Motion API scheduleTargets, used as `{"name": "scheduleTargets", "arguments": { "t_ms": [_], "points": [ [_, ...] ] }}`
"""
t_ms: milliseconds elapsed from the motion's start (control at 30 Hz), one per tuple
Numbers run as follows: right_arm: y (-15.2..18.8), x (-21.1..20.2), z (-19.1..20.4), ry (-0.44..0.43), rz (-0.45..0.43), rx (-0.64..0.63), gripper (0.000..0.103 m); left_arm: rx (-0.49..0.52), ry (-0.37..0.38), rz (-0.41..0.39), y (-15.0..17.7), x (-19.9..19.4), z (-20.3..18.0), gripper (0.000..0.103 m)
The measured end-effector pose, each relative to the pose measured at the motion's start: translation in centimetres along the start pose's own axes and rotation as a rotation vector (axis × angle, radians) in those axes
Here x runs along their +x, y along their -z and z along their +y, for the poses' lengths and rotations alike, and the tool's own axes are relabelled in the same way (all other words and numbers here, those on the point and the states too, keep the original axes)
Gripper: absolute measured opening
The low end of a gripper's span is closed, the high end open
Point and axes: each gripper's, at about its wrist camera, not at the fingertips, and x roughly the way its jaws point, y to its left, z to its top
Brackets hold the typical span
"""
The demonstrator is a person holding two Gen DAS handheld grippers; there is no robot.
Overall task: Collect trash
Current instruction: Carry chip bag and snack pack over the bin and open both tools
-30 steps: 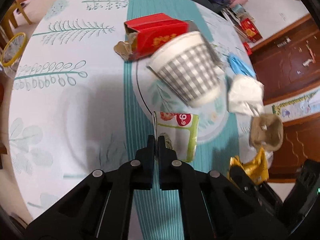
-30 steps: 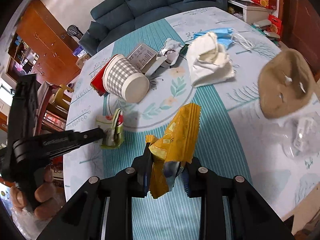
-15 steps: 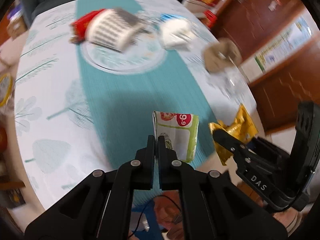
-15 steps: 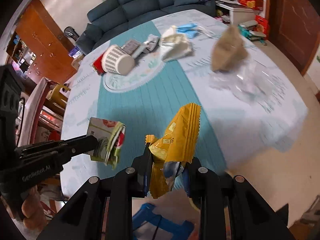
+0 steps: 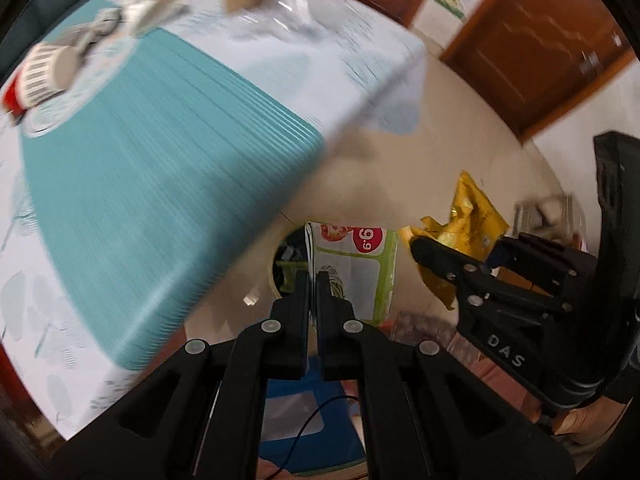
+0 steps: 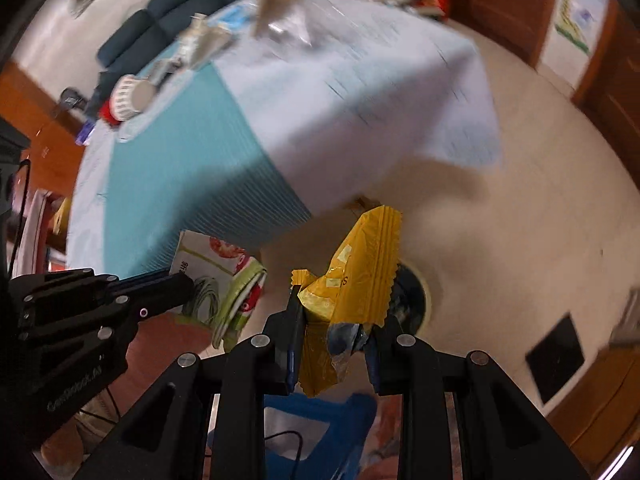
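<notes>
Left gripper (image 5: 314, 280) pinched fully together on the edge of a flattened green-and-white carton (image 5: 352, 264), printed strawberries and a red price disc facing the lens. Right gripper (image 6: 334, 330) narrowly parted, clamped on the crumpled lower end of a yellow snack wrapper (image 6: 356, 276), serrated top edge pointing away from the jaws. Both pieces of trash held off the table, beyond its near edge, over pale floor. Directly beneath the carton and the wrapper: dark round bin mouth with a pale rim (image 6: 416, 296), contents too dim to identify. Blue object with a black cable (image 6: 316, 420) below both grippers, partly hidden by the fingers. Seen from the left wrist, right gripper just beside the carton, wrapper near it but apart. Table (image 5: 168, 168) covered by a white cloth with a teal striped runner down the middle; whole surface motion-blurred. Toward the far end of the table: checked paper cup (image 6: 130, 98) lying on its side, red box (image 5: 10, 96) touching it, crumpled white tissue (image 6: 204, 42), brown paper piece (image 6: 276, 2), all smeared. Dark sofa (image 6: 160, 20) past the far edge; brown wooden doors (image 5: 540, 44) at right.
</notes>
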Motion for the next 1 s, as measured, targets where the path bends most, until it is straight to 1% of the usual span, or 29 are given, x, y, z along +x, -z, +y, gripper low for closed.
{"name": "scheduleTargets", "arguments": {
  "t_ms": [67,133,233,367,400,500,567,633,733,900,1000],
  "points": [
    [1.2,1.7,-1.5,0.008,0.026,0.037,0.025,0.05,0.008,0.013,0.6,1.8,-1.7,0.0],
    [2.3,3.5,-3.2,0.013,0.054,0.079,0.025,0.103,-0.01,0.03,1.2,4.0,-3.2,0.0],
    [3.6,6.5,-5.9,0.012,0.092,0.16,0.026,0.146,-0.023,0.069,2.0,7.6,-4.7,0.001],
    [5.4,11.0,-9.6,0.001,0.147,0.29,0.026,0.142,0.017,0.111,2.5,12.6,-5.5,0.001],
    [5.9,12.1,-10.3,0.001,0.162,0.317,0.026,0.143,0.014,0.121,2.5,13.7,-5.5,0.001],
    [7.2,14.7,-12.3,-0.013,0.193,0.392,0.026,0.164,-0.03,0.165,3.0,17.6,-5.8,0.001],
    [7.9,16.0,-13.4,-0.024,0.207,0.431,0.026,0.162,-0.03,0.197,3.3,19.3,-5.8,0.001],
    [8.3,17.1,-14.2,-0.019,0.222,0.447,0.026,0.149,-0.03,0.229,3.1,21.1,-5.7,0.001],
    [8.1,18.3,-15.4,-0.008,0.235,0.461,0.026,0.16,-0.052,0.232,3.1,22.4,-5.1,0.001],
    [7.1,20.5,-15.5,-0.01,0.246,0.487,0.026,0.145,-0.058,0.258,3.1,24.8,-5.0,0.001],
    [6.5,21.6,-15.4,-0.009,0.254,0.482,0.026,0.134,-0.073,0.274,2.1,26.3,-4.5,0.001]
  ]
}}
